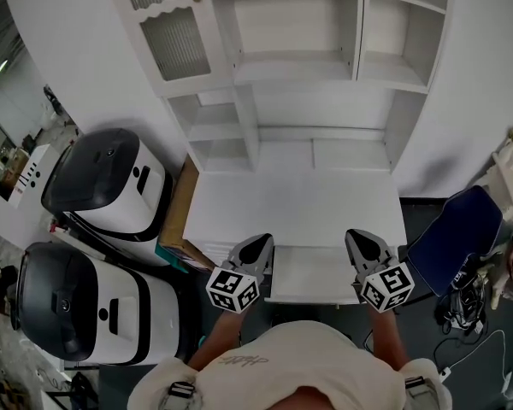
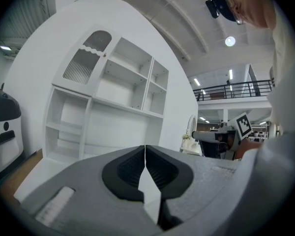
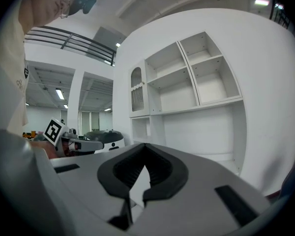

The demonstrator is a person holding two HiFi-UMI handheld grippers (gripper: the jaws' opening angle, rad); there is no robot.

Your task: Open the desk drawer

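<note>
The desk drawer (image 1: 313, 275) sits centred under the front edge of the white surface (image 1: 295, 205), directly ahead of the person. In the head view it shows as a pale panel that juts a little way out towards them, so it looks at least partly drawn already. The left tool (image 1: 257, 245) hovers just beside the drawer's left end and the right tool (image 1: 362, 238) just beside its right end. Neither appears to touch it. Each tool's own view shows its jaws pressed together at the tips with nothing between them: left (image 2: 145, 149), right (image 3: 144, 147). Both point over the surface at the shelf hutch (image 1: 312, 67) rather than down at the drawer. To do this step well, one tool probably needs to drop below the surface edge, spread its jaws and take the drawer's front lip near the middle. No handle can be made out from here. The pull should then run straight back towards the body so the drawer does not skew on its runners. The drawer's long axis lies left to right along the surface's front edge, its front faces the person, and it likely slides out along that facing line. The blue chair (image 1: 456, 233) on the right stands well apart.
</note>
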